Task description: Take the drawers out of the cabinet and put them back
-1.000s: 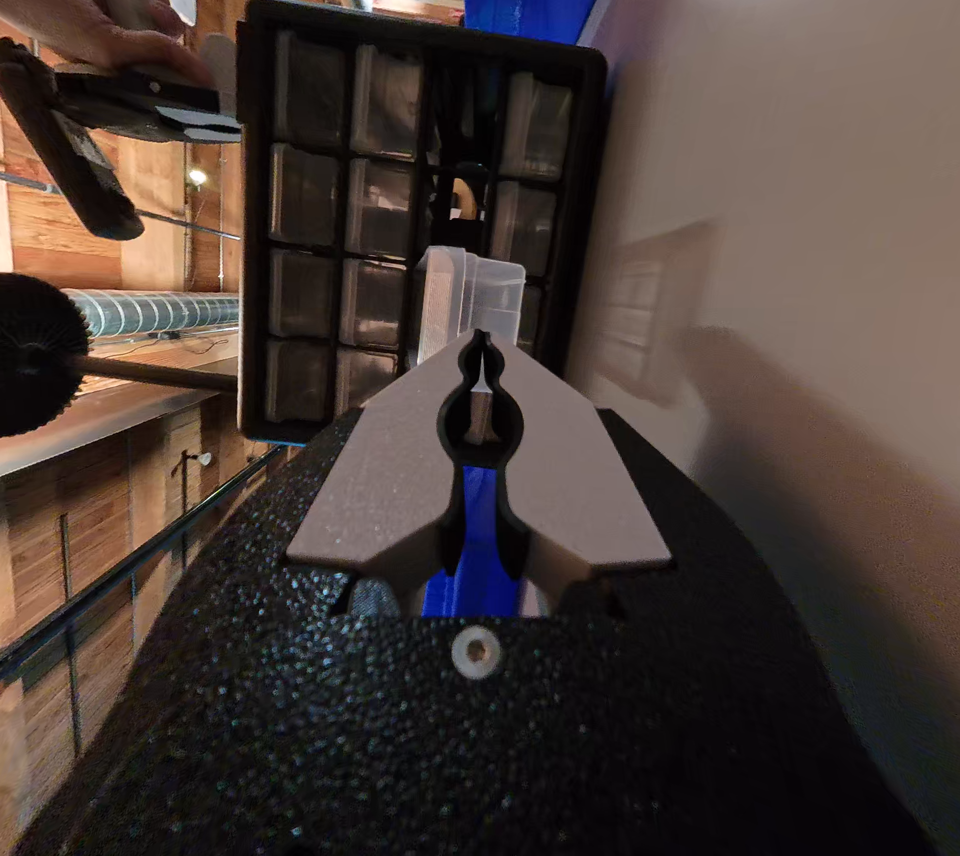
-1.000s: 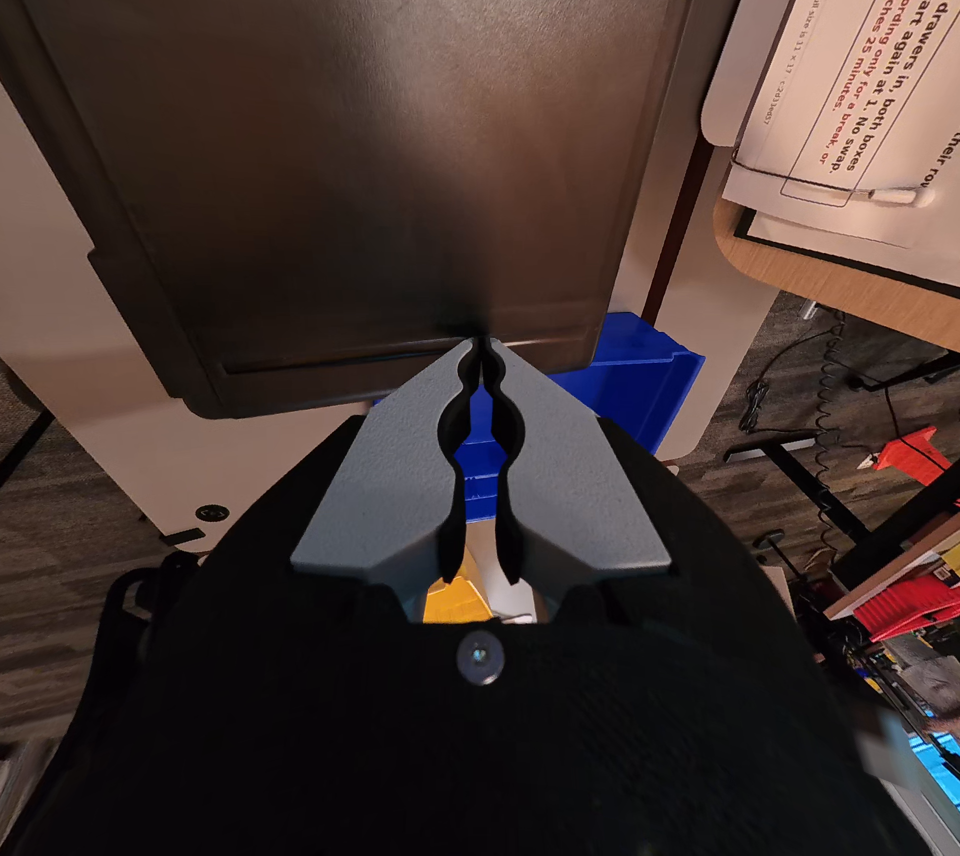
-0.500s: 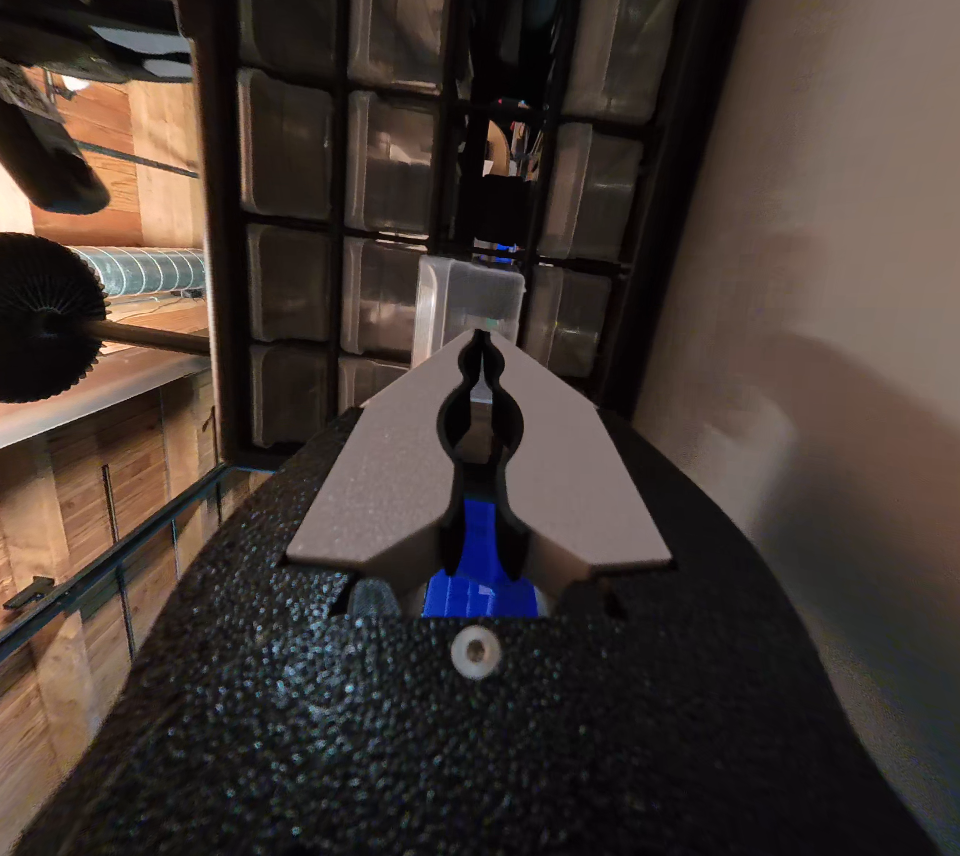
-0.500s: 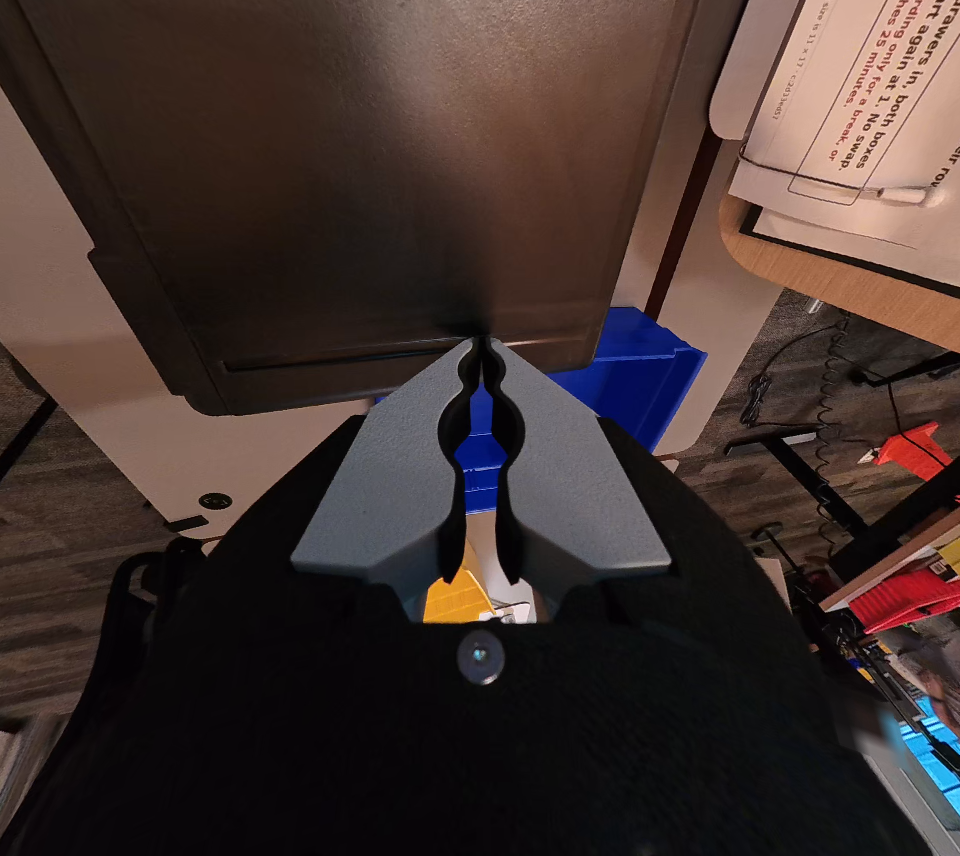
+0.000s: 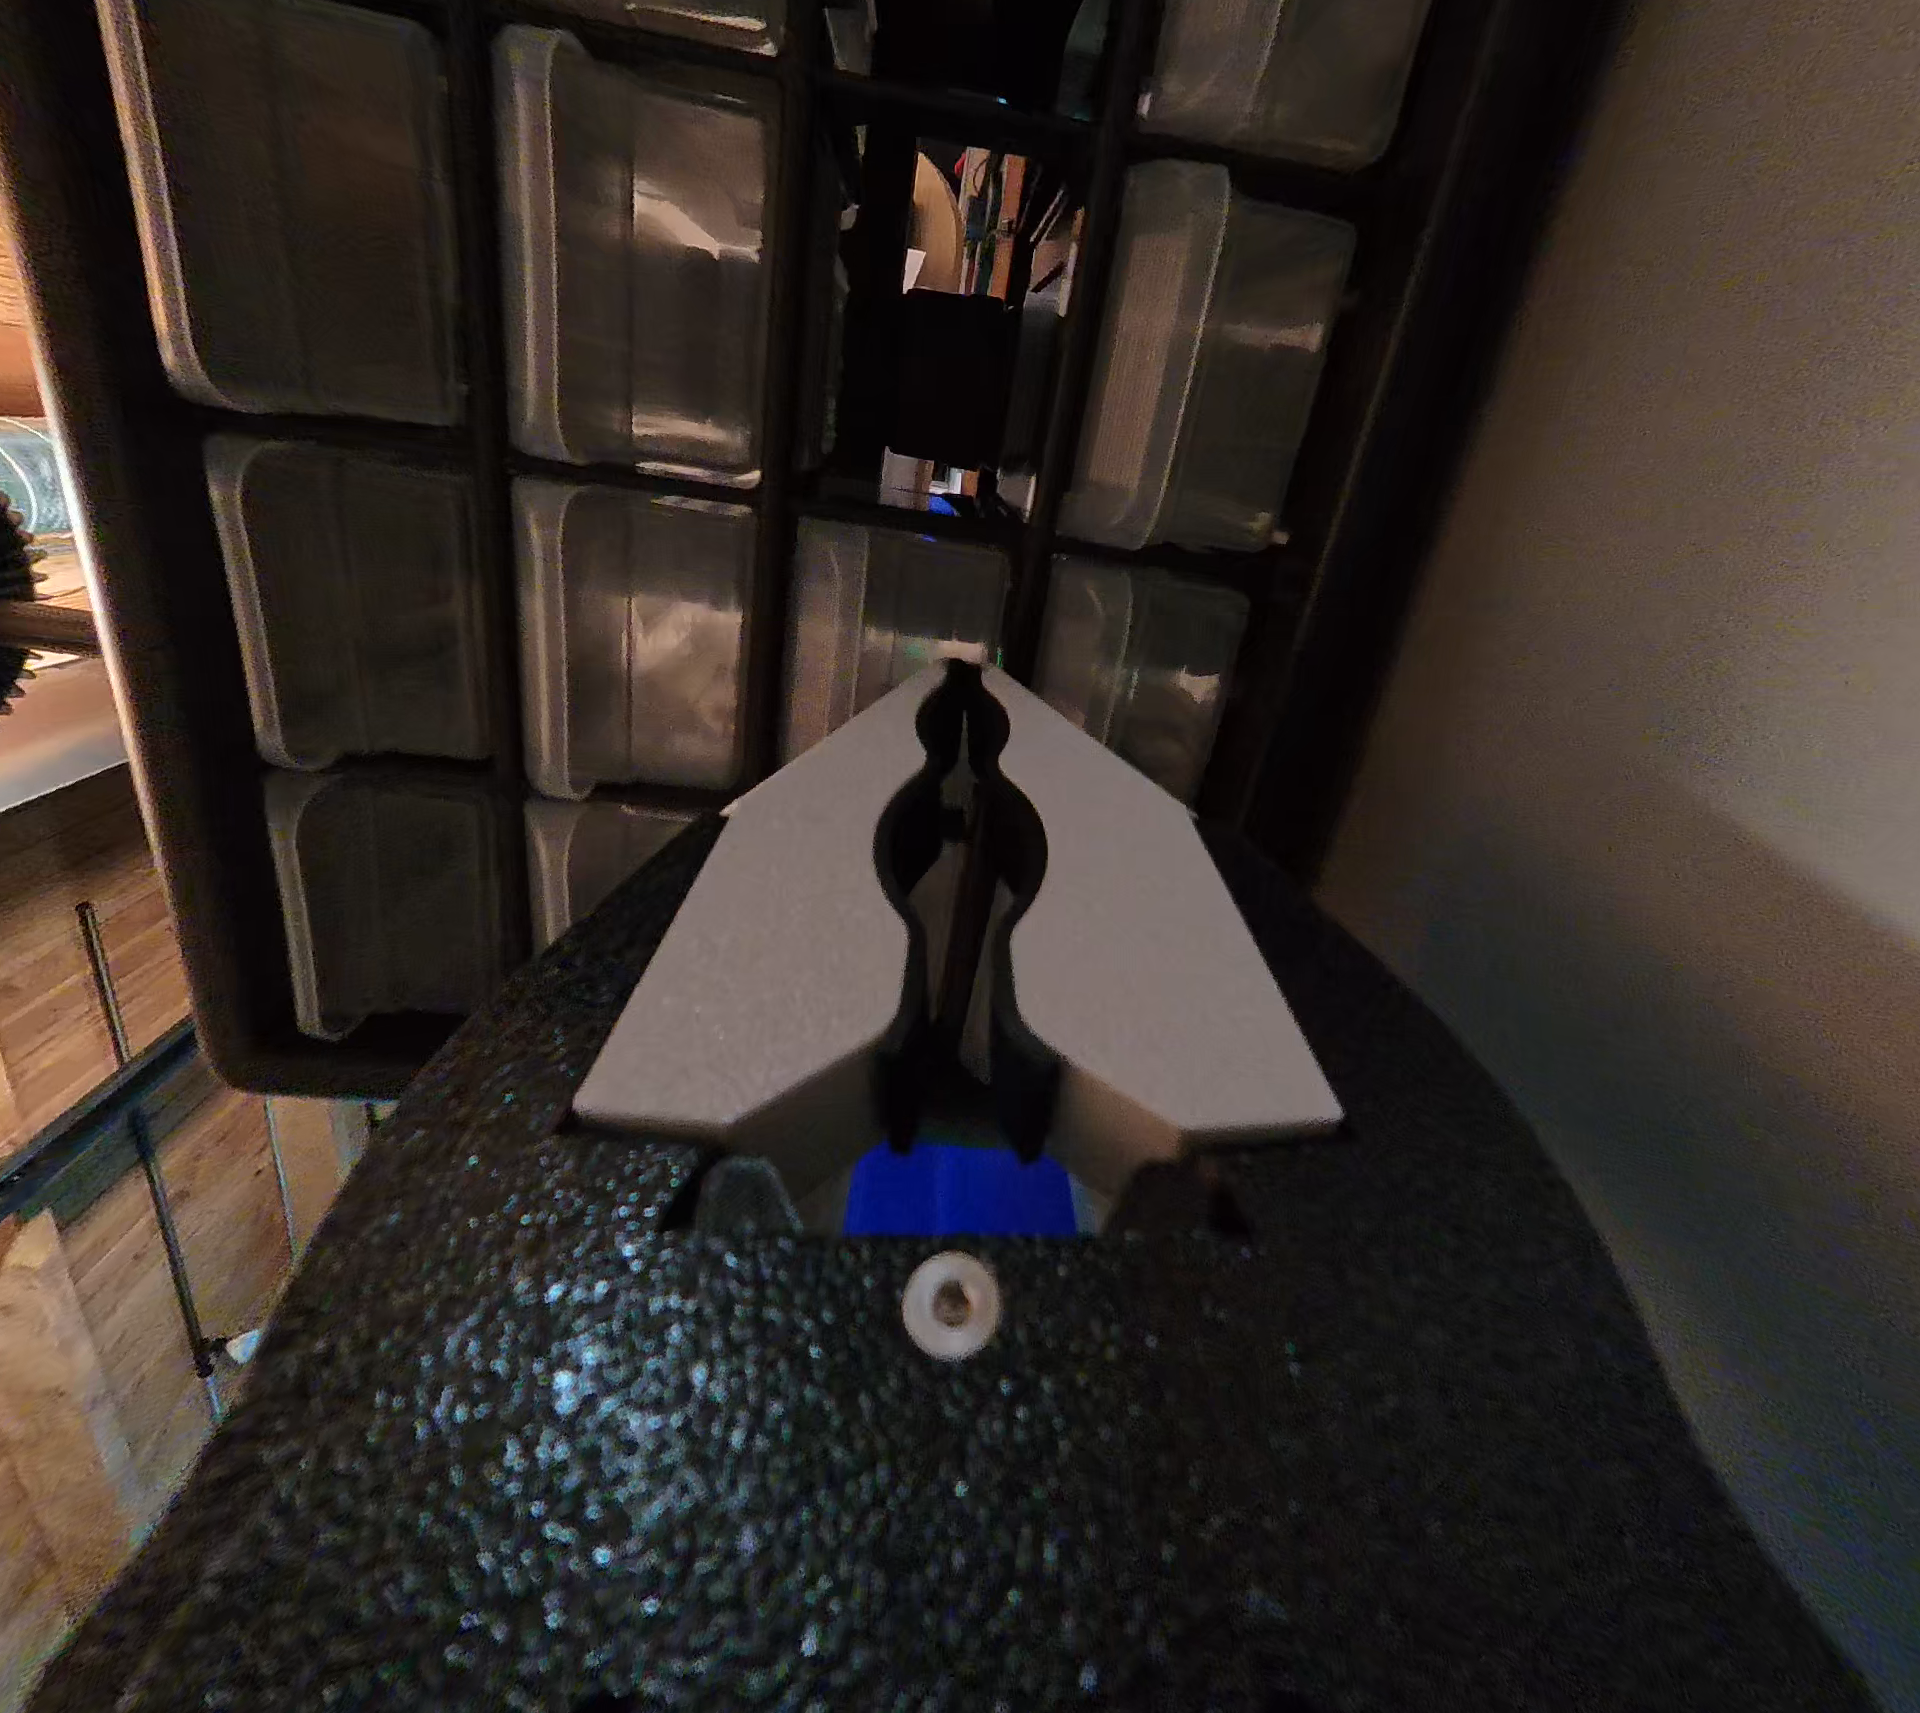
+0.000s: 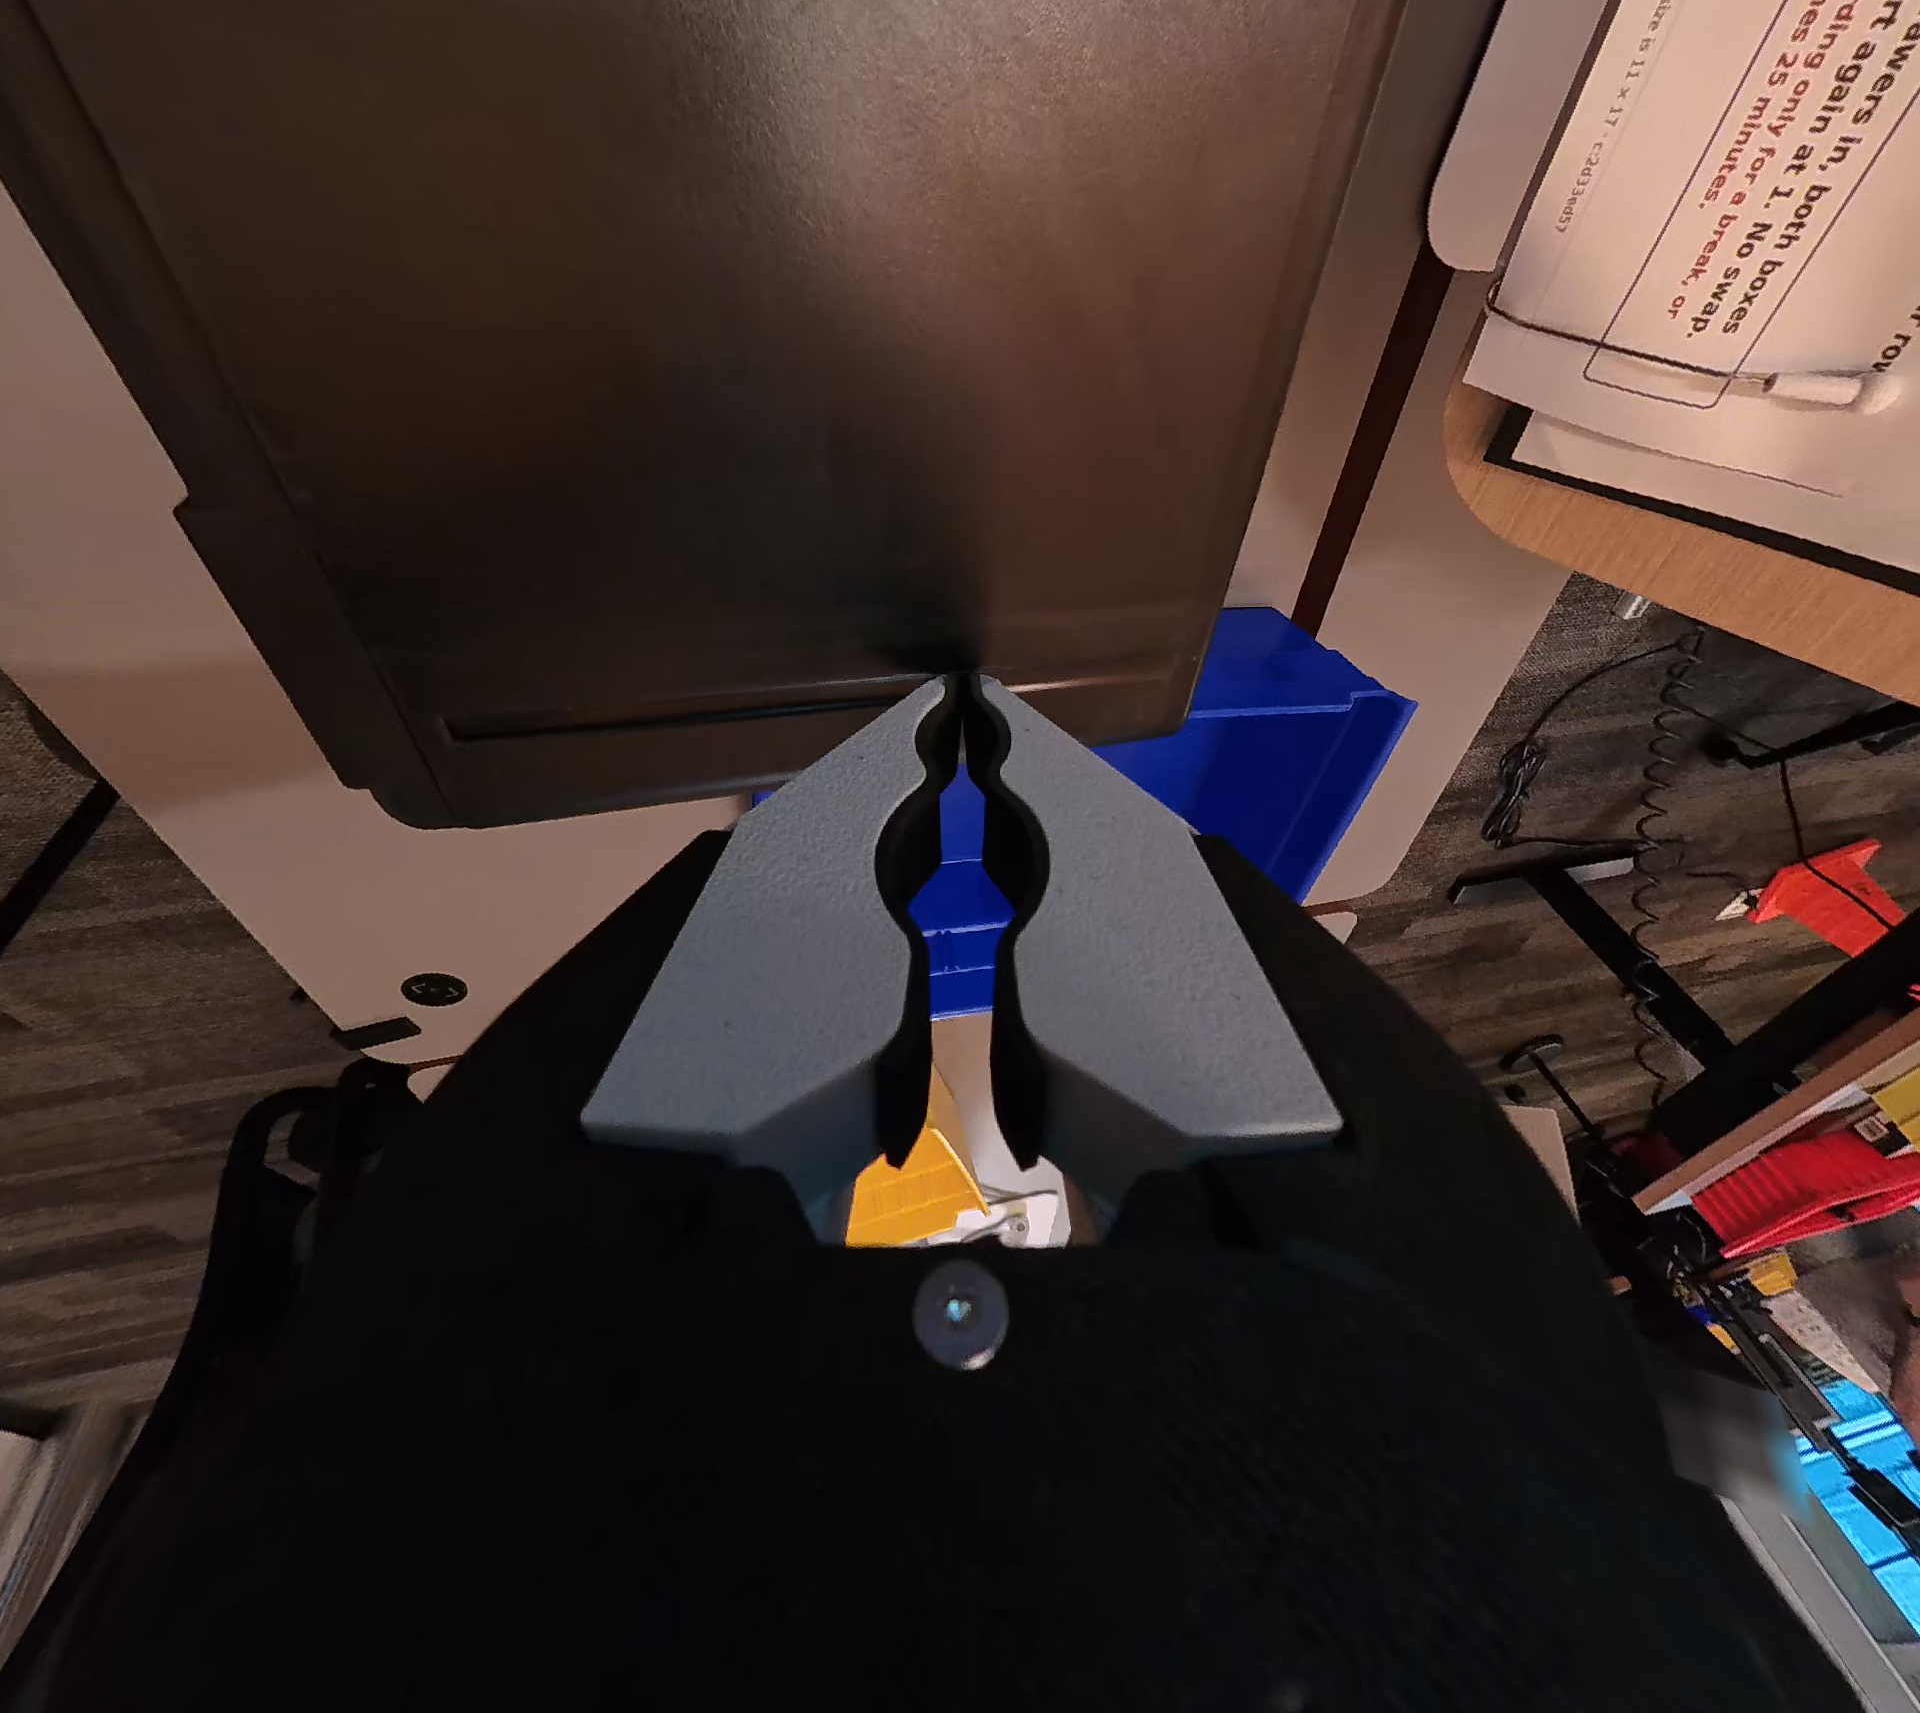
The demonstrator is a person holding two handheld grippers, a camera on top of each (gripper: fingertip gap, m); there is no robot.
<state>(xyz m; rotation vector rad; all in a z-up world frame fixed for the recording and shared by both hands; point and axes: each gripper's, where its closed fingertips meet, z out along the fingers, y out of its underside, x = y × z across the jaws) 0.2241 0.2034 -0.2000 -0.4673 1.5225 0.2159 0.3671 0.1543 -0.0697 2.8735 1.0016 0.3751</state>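
A pale counter (image 5: 1662,728) fills the right side of my left wrist view, its flat face running beside the black cabinet (image 5: 125,520), whose frame edge lies close along it with little room between. Past the cabinet's left edge there is open space with wood panelling (image 5: 62,1092) and a thin metal rail.

My left claw (image 5: 964,676) is clenched on the tab of a clear drawer (image 5: 894,614), which sits in its slot in the third column of the grid, my tips right at the cabinet's face. Clear drawers fill the slots on either side. The two slots (image 5: 956,313) next beyond it in that column are open, and I can see through them to the room behind.

In my right wrist view the cabinet's plain black panel (image 6: 727,209) takes up most of the picture. My right claw (image 6: 964,687) is closed with its tips right at that panel's rim; whether they pinch the rim or only touch it I cannot tell. Just beyond the rim sits a blue bin (image 6: 1268,759) on the pale counter (image 6: 104,520). Off the counter's edge lie dark wood-look floor (image 6: 125,1019), loose cables (image 6: 1662,790), and a sheet of printed paper (image 6: 1714,105) on a wooden board to the right.
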